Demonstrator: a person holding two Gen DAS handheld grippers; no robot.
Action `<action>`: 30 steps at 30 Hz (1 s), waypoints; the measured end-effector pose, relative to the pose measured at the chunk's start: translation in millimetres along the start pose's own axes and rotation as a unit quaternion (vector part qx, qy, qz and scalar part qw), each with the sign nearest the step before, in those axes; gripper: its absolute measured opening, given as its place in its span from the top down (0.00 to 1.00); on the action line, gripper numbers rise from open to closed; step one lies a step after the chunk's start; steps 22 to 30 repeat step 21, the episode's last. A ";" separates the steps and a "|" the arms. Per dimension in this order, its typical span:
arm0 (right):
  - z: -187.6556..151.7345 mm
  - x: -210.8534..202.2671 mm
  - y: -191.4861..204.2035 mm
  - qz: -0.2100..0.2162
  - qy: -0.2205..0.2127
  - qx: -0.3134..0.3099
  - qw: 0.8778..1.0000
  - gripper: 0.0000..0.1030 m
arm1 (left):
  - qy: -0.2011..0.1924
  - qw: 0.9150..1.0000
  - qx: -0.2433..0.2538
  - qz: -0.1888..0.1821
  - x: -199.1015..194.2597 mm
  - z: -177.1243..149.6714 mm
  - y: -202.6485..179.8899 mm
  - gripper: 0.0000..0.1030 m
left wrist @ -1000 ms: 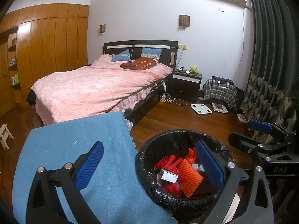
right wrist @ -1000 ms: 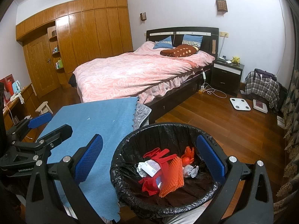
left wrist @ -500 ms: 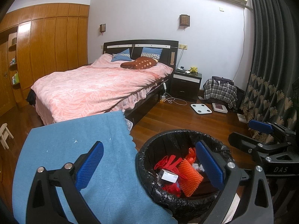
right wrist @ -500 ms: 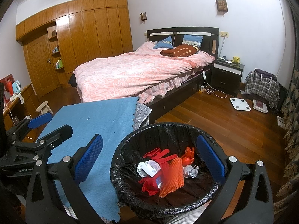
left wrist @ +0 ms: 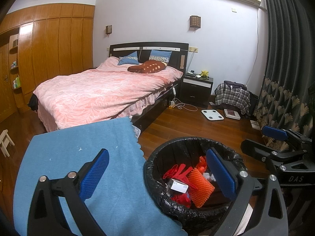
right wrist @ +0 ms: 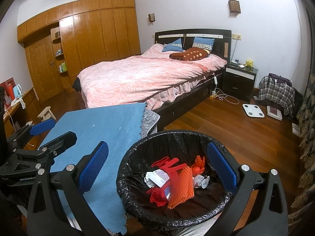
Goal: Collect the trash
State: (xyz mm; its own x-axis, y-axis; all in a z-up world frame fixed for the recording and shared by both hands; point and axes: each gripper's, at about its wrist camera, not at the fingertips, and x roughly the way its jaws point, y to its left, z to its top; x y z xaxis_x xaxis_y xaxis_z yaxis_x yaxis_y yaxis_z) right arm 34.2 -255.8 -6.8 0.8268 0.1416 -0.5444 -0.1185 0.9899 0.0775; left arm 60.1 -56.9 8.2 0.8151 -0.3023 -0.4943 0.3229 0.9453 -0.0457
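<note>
Left wrist view: my left gripper (left wrist: 157, 174) has its ribbed blue pads spread apart, empty, above the round bin with crinkled black liner (left wrist: 157, 194) beside the blue felt cloth (left wrist: 82, 149). Inside lie an orange foam net (left wrist: 199, 186) and a small white carton (left wrist: 178, 185).

Right wrist view: my right gripper (right wrist: 157, 167) is likewise agape (nothing held) over the bin.

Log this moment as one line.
left tongs: open, empty | right tongs: open, empty | black-lined round trash bin: holds red and orange trash
</note>
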 end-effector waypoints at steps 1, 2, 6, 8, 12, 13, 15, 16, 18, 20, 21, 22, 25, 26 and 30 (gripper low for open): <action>-0.1 -0.2 0.6 0.000 0.000 0.000 1.000 0.05 | 0.000 1.000 0.000 0.000 -0.2 0.1 0.1 0.06; 0.1 0.0 0.4 0.000 0.000 0.000 1.000 0.05 | 0.000 1.000 0.000 0.000 0.0 0.0 0.0 0.06; 0.1 -0.1 0.5 0.000 0.000 0.000 1.000 0.05 | 0.002 1.000 -0.004 0.000 -1.4 -2.0 2.6 0.06; 0.2 0.0 0.4 0.000 0.001 0.000 1.000 0.05 | 0.002 1.000 -0.005 0.001 -1.9 -3.5 3.9 0.06; 0.6 0.1 0.0 0.000 0.001 0.000 1.000 0.05 | 0.003 1.000 -0.004 0.000 -2.3 -3.7 4.8 0.06; 0.5 -0.1 0.6 0.000 0.001 0.000 1.000 0.05 | 0.003 1.000 -0.004 0.000 -2.8 -4.1 5.1 0.06; 0.6 -0.2 0.5 0.000 0.001 0.000 1.000 0.05 | 0.004 1.000 -0.004 0.001 -2.6 -3.9 5.0 0.06; 0.7 -0.1 0.5 0.000 0.001 0.000 1.000 0.05 | 0.004 1.000 -0.004 0.001 -2.5 -5.8 6.1 0.06; 0.9 -0.2 0.5 0.000 0.001 0.000 1.000 0.05 | 0.004 1.000 -0.005 0.001 -1.7 -5.5 6.4 0.06; 1.1 -0.1 0.2 0.000 0.001 0.000 1.000 0.05 | 0.004 1.000 -0.005 0.001 -2.2 -5.7 6.7 0.06; 0.9 -0.1 0.3 0.000 0.001 0.001 1.000 0.05 | 0.005 1.000 -0.005 0.001 -0.6 -6.8 6.5 0.06; 0.9 -0.1 0.3 0.000 0.001 0.001 1.000 0.05 | 0.005 1.000 -0.005 0.001 -0.6 -6.8 6.5 0.06; 0.9 -0.1 0.3 0.000 0.001 0.001 1.000 0.05 | 0.005 1.000 -0.005 0.001 -0.6 -6.8 6.5 0.06; 0.9 -0.1 0.3 0.000 0.001 0.001 1.000 0.05 | 0.005 1.000 -0.005 0.001 -0.6 -6.8 6.5 0.06; 0.9 -0.1 0.3 0.000 0.001 0.001 1.000 0.05 | 0.005 1.000 -0.005 0.001 -0.6 -6.8 6.5 0.06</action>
